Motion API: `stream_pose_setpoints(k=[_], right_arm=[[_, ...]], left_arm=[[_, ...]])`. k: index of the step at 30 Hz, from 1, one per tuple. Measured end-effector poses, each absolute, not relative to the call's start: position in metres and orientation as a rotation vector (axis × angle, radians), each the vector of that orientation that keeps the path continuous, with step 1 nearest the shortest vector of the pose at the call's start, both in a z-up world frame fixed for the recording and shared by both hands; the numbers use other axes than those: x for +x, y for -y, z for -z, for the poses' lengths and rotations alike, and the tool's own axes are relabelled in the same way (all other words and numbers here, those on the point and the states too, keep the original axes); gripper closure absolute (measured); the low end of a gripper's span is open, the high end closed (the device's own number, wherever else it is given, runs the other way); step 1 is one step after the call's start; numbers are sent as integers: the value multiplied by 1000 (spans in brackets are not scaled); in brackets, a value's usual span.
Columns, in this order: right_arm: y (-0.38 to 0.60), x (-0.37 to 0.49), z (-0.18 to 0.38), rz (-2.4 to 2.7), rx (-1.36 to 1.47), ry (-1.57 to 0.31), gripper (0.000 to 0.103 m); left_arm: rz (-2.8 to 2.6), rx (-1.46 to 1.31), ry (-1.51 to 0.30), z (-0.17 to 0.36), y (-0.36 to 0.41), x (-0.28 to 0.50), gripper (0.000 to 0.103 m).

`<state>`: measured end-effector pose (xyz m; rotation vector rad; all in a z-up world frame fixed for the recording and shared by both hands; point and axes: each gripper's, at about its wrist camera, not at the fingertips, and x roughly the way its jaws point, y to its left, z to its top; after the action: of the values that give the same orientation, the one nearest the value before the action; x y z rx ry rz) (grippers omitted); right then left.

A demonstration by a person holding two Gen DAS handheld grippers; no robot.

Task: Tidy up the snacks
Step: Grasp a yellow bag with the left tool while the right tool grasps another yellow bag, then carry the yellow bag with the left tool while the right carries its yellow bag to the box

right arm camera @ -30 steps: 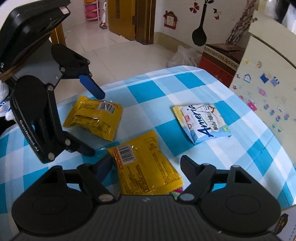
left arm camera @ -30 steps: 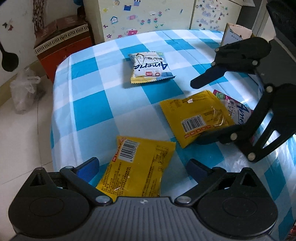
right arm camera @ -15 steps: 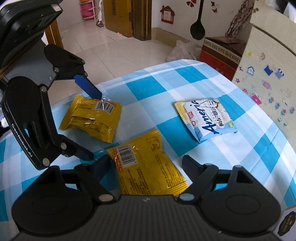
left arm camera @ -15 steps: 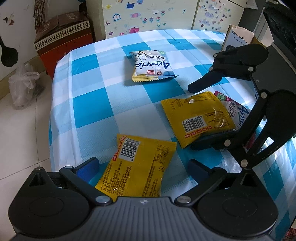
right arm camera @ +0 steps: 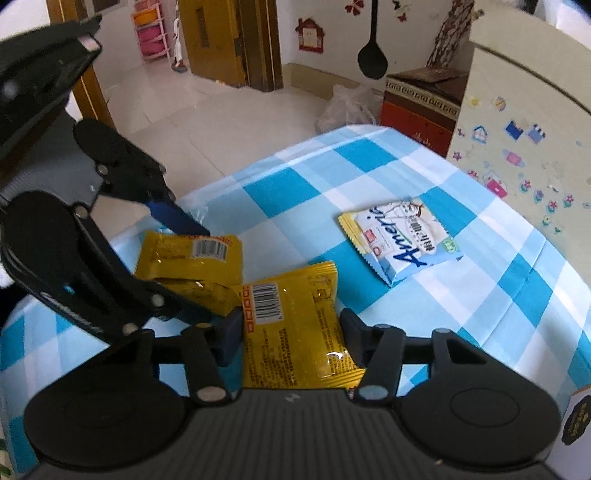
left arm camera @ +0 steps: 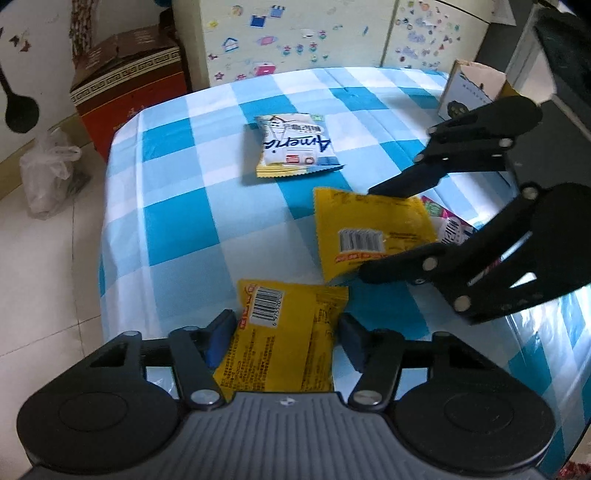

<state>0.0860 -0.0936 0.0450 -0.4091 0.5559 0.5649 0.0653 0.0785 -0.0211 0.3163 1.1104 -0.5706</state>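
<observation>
Both pairs of jaws have swung in from wide open a second ago and are closing now, each with a yellow packet between them. Nearest the left gripper (left arm camera: 284,326), the yellow packet with the barcode up (left arm camera: 282,347) sits squeezed between the blue pads, its sides pinched in by them. Just beyond and to that gripper's right, the second yellow packet (right arm camera: 295,325) lies between the fingers of the right gripper (right arm camera: 291,332), both pads against its edges, so that tool grips it too. A pink and white packet (left arm camera: 448,225) peeks out from under this second one, on its far side from the left tool. Farther out ahead of both tools, well apart from the others, the white and blue packet (left arm camera: 295,146) lies flat on the blue checked tablecloth (left arm camera: 184,221). Past the table's far edge stand a sticker-covered cabinet (left arm camera: 295,33) and a red and brown box (left arm camera: 129,81).
</observation>
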Motion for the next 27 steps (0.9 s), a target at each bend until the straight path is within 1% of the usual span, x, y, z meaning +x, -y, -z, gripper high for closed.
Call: stream_pose_setpoints(k=[6, 13, 27], right_arm=[[105, 75, -58, -487, -352, -507, 47], [117, 58, -70, -431, -281, -488, 47], [132, -10, -95, -365, -228, -384, 47]], left_arm=[[505, 307, -1114, 16, -81, 65, 40], [490, 214, -1062, -11, -85, 63, 40], [442, 154, -985, -44, -69, 39, 40]])
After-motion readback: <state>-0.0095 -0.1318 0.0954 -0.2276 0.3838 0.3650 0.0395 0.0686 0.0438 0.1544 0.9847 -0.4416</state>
